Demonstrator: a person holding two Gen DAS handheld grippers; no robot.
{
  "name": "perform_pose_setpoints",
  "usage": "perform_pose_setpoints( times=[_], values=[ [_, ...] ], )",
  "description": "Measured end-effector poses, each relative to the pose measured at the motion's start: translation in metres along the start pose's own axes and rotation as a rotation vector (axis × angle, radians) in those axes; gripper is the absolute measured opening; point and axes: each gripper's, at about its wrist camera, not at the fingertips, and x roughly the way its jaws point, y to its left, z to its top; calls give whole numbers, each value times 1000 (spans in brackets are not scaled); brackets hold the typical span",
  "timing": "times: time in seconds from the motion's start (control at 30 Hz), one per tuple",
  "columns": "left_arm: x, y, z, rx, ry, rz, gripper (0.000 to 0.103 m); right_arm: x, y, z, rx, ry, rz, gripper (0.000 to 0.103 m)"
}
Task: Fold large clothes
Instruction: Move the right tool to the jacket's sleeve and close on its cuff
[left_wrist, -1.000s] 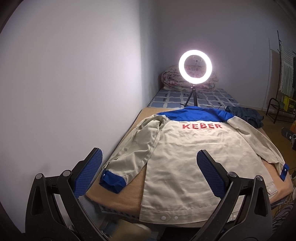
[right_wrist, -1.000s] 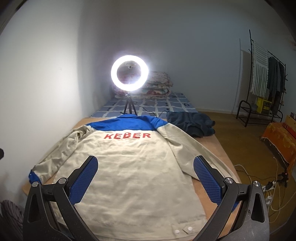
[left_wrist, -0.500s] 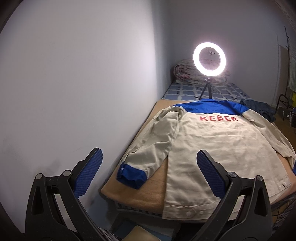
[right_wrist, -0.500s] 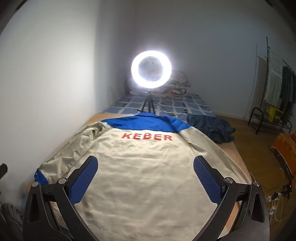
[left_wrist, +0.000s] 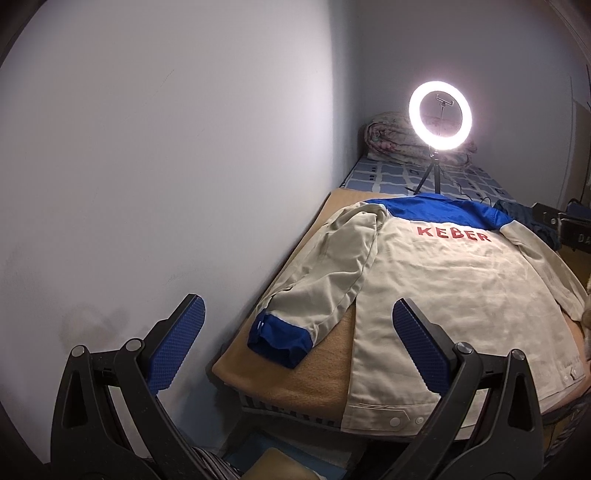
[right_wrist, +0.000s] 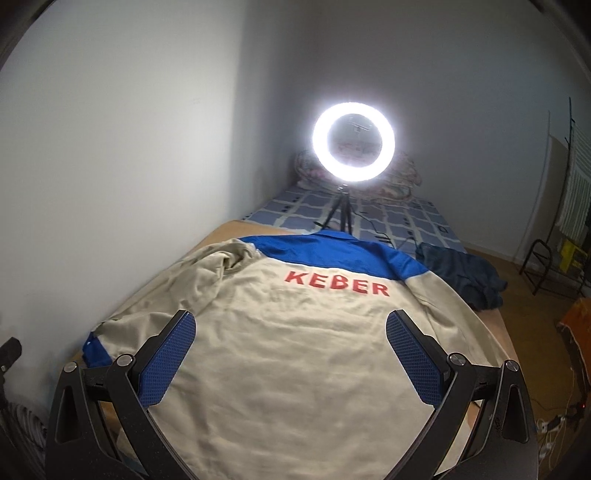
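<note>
Both pairs of blue-padded fingers stand spread wide with nothing between them. Seen from the left wrist view, the left gripper (left_wrist: 297, 325) hangs above the near left corner of the table (left_wrist: 314, 376), its left pad in front of the white wall (left_wrist: 166, 147) and its right pad over the jacket's hem. The right gripper (right_wrist: 291, 341) hovers over the middle of the jacket's back.

A beige jacket (left_wrist: 454, 291) lies spread flat, back side up, on the tan-covered table, collar away from the cameras. It has a blue yoke and red letters reading KEBER. Its left sleeve (left_wrist: 325, 273) runs along the wall side of the table and ends in a blue cuff (left_wrist: 279, 341) near the front edge.

Beyond the collar a lit ring light (right_wrist: 354, 142) stands on a small tripod, on a blue checked mattress (right_wrist: 399, 221). A dark blue garment (right_wrist: 461, 275) lies crumpled at the table's far right corner, beside the jacket's shoulder
</note>
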Motion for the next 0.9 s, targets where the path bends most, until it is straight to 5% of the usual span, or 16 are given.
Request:
perform_pose_setpoints(
  times=[0.33,0.5,0.6,0.9],
  values=[
    [14,18,-14,-68,71,-10,103,69,59,0,-61,136,338,102],
    [21,29,-24,-85,102,-5,103,114,108,-2,-69,277,502,81],
    [23,34,-30,-92,116,2,103,143,143,-3,-63,353,584,77],
    [42,45,-46,-110,178,-8,98,241,208,-13,54,591,651,68]
  ],
)
